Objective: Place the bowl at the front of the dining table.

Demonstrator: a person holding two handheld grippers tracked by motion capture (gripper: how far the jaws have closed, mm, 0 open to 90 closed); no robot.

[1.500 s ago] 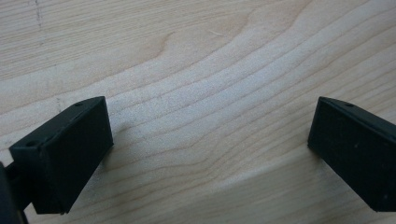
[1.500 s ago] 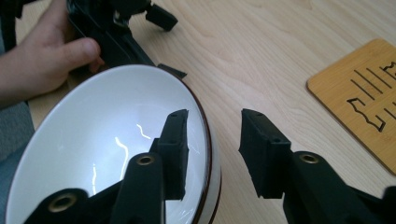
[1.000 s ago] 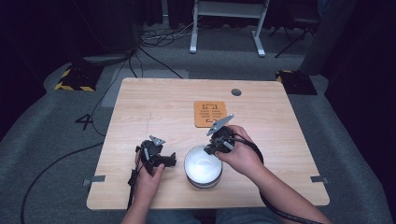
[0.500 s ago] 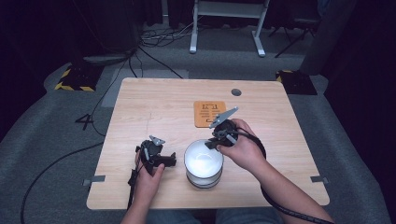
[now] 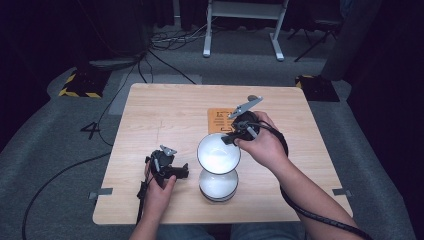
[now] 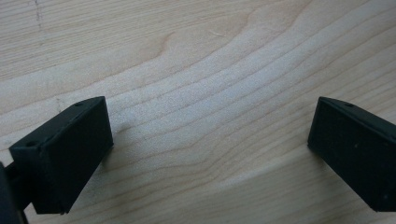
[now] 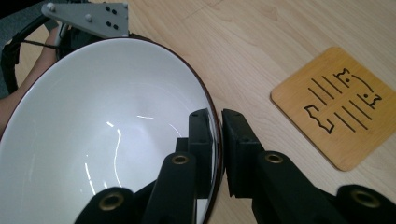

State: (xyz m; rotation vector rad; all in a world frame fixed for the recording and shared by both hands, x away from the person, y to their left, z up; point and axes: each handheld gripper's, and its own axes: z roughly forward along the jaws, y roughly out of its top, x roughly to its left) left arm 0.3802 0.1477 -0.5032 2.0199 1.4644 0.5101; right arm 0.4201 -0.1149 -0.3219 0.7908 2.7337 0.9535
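Right hand-held gripper (image 5: pixel 231 137) pinched tight on rim of top bowl (image 5: pixel 218 153); top bowl held tipped, up off bottom bowl (image 5: pixel 218 186). Likely step: taking bowls apart.

Next move, a guess: carry top bowl to bare tabletop (image 5: pixel 165 112), set flat, let go.

Left hand-held gripper (image 5: pixel 181 171) beside bottom bowl, wide open, holding nothing.

Wooden mat (image 5: pixel 221 120) lay behind bottom bowl; might get in way.
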